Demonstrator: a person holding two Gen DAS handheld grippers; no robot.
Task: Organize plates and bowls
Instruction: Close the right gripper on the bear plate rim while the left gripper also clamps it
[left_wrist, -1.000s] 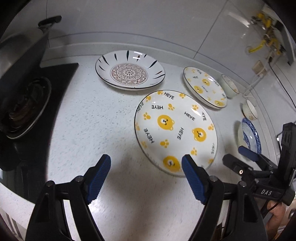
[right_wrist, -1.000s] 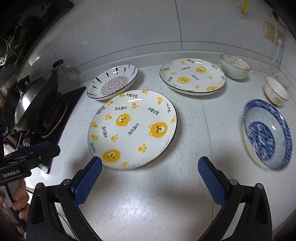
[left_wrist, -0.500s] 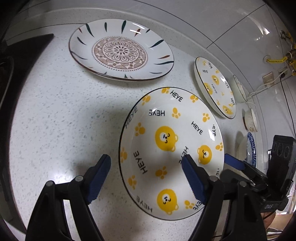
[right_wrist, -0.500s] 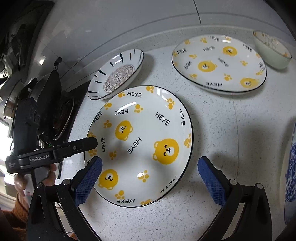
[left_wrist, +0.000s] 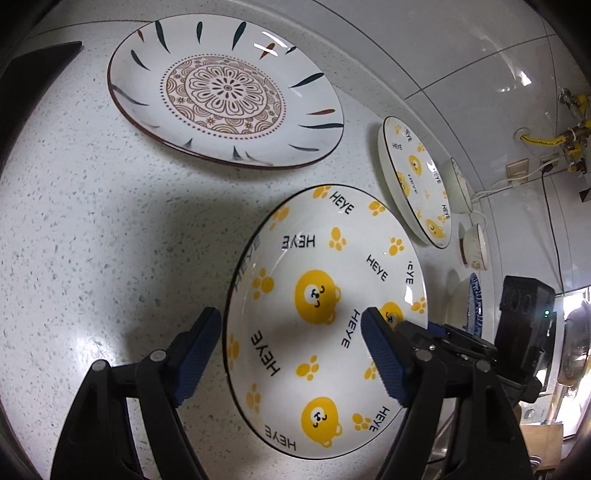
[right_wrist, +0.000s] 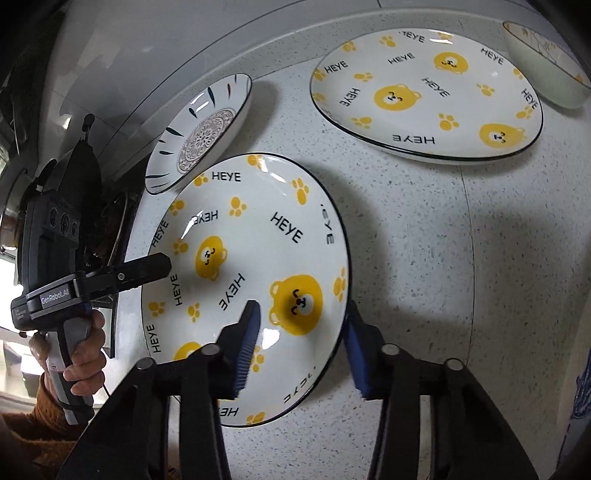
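Observation:
A white plate with yellow bears and "HEYE" lettering (left_wrist: 325, 317) (right_wrist: 243, 273) lies on the speckled counter. My left gripper (left_wrist: 291, 350) is open, its jaws straddling the plate's left rim. My right gripper (right_wrist: 301, 339) is partly closed, its jaws astride the plate's right rim, one pad over the plate, one outside. A second bear plate (left_wrist: 415, 181) (right_wrist: 428, 96) lies further back. A mandala plate with dark dashes (left_wrist: 225, 92) (right_wrist: 199, 136) lies beside the stove.
Two small bowls (left_wrist: 474, 245) (right_wrist: 546, 66) stand near the back wall. A blue patterned plate (left_wrist: 476, 302) lies at the right. A black stove edge (left_wrist: 33, 70) with a pan (right_wrist: 11, 206) is at the left. Cables and an outlet hang on the tiled wall.
Both grippers moved down and in onto the near bear plate's opposite rims. The right gripper's jaws narrowed a lot. The left stayed open.

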